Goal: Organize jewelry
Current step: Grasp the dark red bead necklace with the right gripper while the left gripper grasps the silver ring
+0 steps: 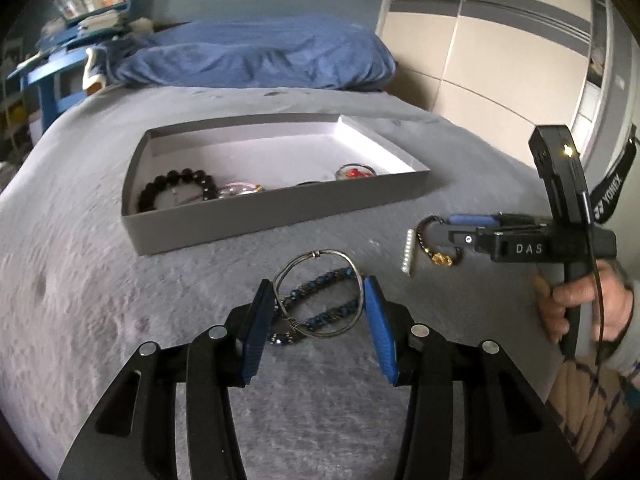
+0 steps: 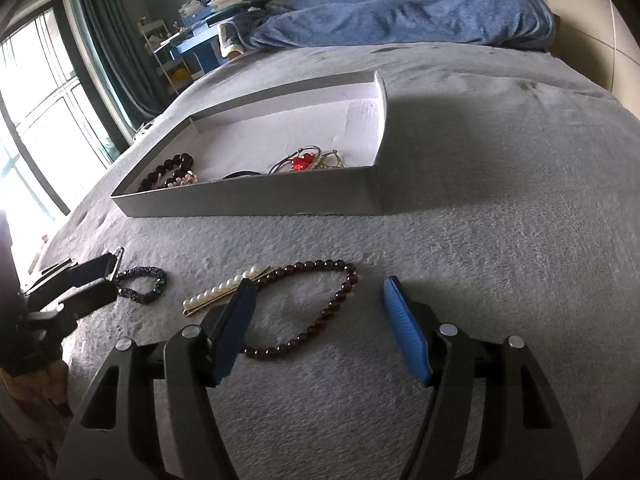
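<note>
A grey box (image 1: 280, 210) (image 2: 248, 204) on the bed holds a black bead bracelet (image 1: 176, 190) (image 2: 166, 172), a red-charm piece (image 1: 354, 172) (image 2: 302, 162) and others. My left gripper (image 1: 318, 292) (image 2: 108, 270) is open around a silver bangle (image 1: 320, 294) lying over a blue bead bracelet (image 1: 320, 298) (image 2: 144, 286). My right gripper (image 2: 318, 294) (image 1: 448, 228) is open, low over a dark red bead bracelet (image 2: 316, 308) (image 1: 438, 240). A pearl hair clip (image 2: 224, 290) (image 1: 409, 254) lies beside the red bracelet.
The grey bedspread (image 1: 100, 280) (image 2: 500, 240) covers the bed. A blue pillow (image 1: 260, 54) (image 2: 420, 8) lies at its far end. A blue shelf with books (image 1: 76, 20) (image 2: 216, 4) stands behind, a wardrobe (image 1: 500, 40) at the right and a window (image 2: 36, 92) at the left.
</note>
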`<state>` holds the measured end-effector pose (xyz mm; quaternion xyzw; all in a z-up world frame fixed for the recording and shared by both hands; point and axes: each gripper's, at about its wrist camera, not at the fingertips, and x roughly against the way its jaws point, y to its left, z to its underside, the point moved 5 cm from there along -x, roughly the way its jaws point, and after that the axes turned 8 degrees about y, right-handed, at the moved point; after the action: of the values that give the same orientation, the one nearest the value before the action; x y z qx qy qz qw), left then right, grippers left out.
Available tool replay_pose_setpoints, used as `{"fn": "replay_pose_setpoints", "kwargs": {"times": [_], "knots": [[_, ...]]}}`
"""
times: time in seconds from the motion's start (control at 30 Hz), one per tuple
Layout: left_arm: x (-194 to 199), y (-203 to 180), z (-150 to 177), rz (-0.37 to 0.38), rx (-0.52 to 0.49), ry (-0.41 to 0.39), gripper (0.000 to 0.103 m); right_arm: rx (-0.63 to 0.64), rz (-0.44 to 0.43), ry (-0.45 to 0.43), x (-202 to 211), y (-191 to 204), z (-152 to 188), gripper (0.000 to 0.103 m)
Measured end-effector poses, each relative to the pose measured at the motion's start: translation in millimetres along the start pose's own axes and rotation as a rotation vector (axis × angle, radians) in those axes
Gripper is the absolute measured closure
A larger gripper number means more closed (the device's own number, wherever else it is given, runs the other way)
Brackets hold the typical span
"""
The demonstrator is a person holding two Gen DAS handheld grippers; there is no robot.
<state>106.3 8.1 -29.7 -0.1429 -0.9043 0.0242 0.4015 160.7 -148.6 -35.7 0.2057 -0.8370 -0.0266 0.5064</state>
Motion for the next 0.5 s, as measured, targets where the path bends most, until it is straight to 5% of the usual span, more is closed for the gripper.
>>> {"fn": "replay_pose_setpoints", "kwargs": {"times": [0.3,0.5], "knots": [[-0.3,0.6,-0.5,-0.005,0.005,0.005,0.056,0.024,0.046,0.022,-6.0,4.5,0.3,0.077],[-1.6,0.7,-0.1,-0.007,0.006,0.011,0.056,0.025,0.023,0.018,-4.5,6.1,3.8,0.086]]}}
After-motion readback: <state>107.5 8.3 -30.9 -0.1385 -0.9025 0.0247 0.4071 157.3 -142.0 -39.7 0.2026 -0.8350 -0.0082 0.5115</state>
